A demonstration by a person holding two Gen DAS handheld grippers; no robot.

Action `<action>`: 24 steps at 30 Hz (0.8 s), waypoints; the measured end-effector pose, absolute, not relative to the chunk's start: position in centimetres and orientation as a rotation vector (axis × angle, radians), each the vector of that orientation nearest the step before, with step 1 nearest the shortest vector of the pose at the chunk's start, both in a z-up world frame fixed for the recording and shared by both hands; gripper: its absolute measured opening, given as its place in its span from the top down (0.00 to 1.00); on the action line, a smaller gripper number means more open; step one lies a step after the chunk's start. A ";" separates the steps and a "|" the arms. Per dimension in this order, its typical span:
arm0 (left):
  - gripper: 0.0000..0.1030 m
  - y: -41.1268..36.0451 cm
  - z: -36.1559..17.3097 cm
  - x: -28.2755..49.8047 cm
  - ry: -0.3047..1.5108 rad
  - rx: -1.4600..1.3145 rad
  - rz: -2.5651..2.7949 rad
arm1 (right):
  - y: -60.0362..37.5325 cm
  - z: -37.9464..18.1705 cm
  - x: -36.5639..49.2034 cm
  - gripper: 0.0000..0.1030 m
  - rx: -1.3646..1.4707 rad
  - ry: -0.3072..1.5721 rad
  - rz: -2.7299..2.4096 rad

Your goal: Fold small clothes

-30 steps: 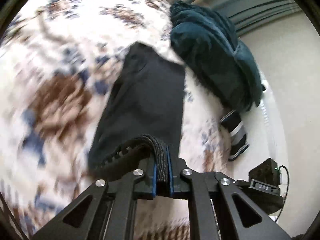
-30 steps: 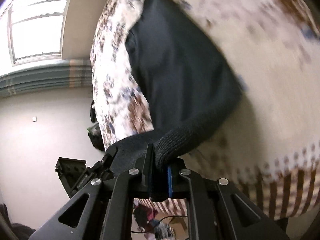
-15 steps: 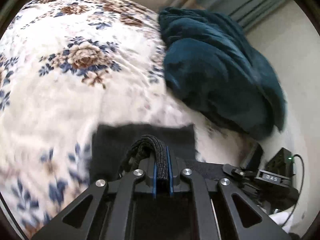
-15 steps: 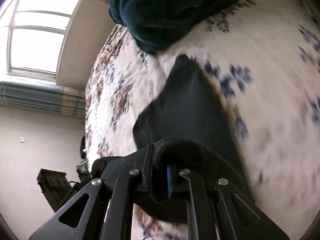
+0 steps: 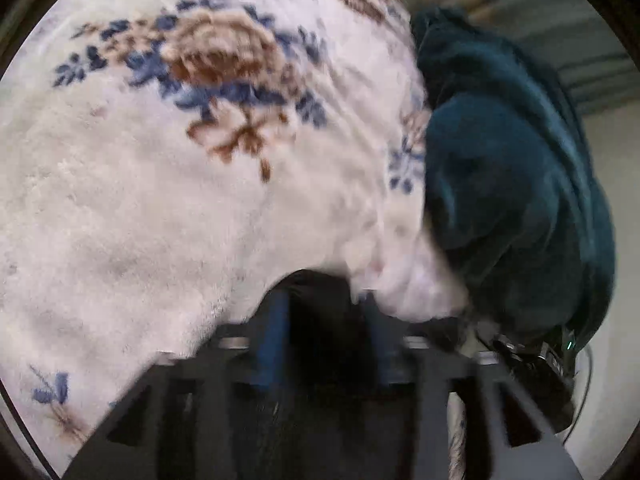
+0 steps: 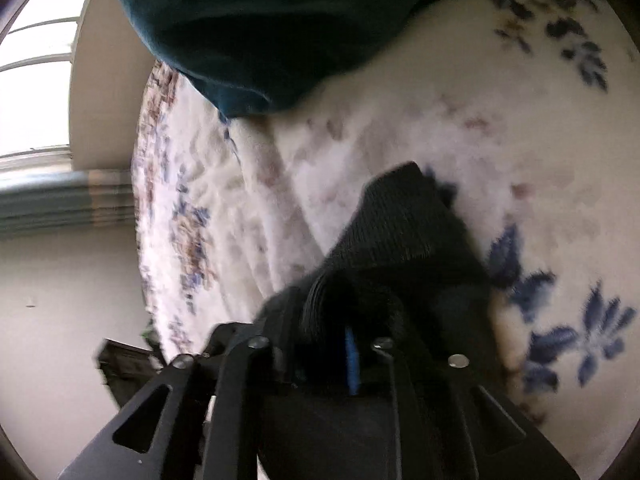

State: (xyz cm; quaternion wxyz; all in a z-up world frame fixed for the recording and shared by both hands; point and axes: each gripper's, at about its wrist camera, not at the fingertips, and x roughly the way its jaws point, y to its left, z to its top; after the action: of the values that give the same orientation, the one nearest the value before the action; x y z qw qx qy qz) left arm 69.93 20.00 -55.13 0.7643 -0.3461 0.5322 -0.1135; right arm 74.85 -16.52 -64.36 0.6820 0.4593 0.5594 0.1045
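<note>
With both tongs just spreading, the dark garment (image 6: 404,232) sits on the bed (image 5: 168,216), near side of the teal blanket (image 5: 508,184). Left tongs (image 5: 326,344) gape, dark cloth between the pads, apparently unpinched. Right tongs (image 6: 344,344) part-open, ribbed hem draped over them; contact unclear. Risk: hem snags a pad on pull-back and drags the fold open. Blanket nearby could catch too.

place: a home bedroom | bed: you face a plush floral bedspread (image 5: 168,216) filling the frame | bedding: a teal blanket (image 5: 508,184) is heaped at right | window: a bright window (image 6: 32,76) sits upper left of your right view, striped curtain (image 6: 60,204) below it, plain wall (image 6: 60,320) beneath
</note>
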 end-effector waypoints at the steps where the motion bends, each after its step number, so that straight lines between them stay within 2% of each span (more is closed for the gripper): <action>1: 0.29 20.5 -54.9 69.8 1.134 -0.774 -0.241 | -16.8 -63.8 74.5 0.52 1.032 1.221 0.250; 2: 0.29 21.0 -54.7 69.8 1.124 -0.786 -0.229 | -17.3 -63.2 74.3 0.36 1.023 1.188 0.257; 3: 0.29 21.5 -54.6 69.8 1.127 -0.801 -0.223 | -17.7 -62.5 74.2 0.32 1.006 1.163 0.263; 7: 0.29 22.9 -53.3 67.5 1.126 -0.780 -0.208 | -19.1 -59.8 72.6 0.30 0.832 1.153 0.216; 9: 0.29 23.7 -52.6 63.7 1.137 -0.746 -0.181 | -19.8 -59.2 71.0 0.18 0.737 1.180 0.191; 13: 0.28 24.8 -52.1 54.6 1.149 -0.760 -0.116 | -21.0 -60.9 67.1 0.18 0.672 1.276 0.199; 14: 0.24 24.8 -52.3 52.7 1.160 -0.768 -0.092 | -21.1 -61.7 66.1 0.17 0.676 1.307 0.215; 17: 0.23 24.6 -53.5 46.3 1.201 -0.850 -0.019 | -20.2 -64.3 64.6 0.00 0.675 1.380 0.282; 21: 0.23 22.2 -57.0 41.4 1.220 -1.048 -0.016 | -18.1 -67.6 65.4 0.00 0.691 1.436 0.373; 24: 0.23 19.6 -59.9 42.0 1.212 -1.150 -0.037 | -17.6 -69.3 66.3 0.00 0.743 1.444 0.403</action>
State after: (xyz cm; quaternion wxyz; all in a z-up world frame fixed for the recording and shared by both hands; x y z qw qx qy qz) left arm 42.01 19.58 -59.94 0.6709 -0.5102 0.5378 -0.0162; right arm 66.25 -17.55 -69.27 0.6701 0.3297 0.6406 0.1787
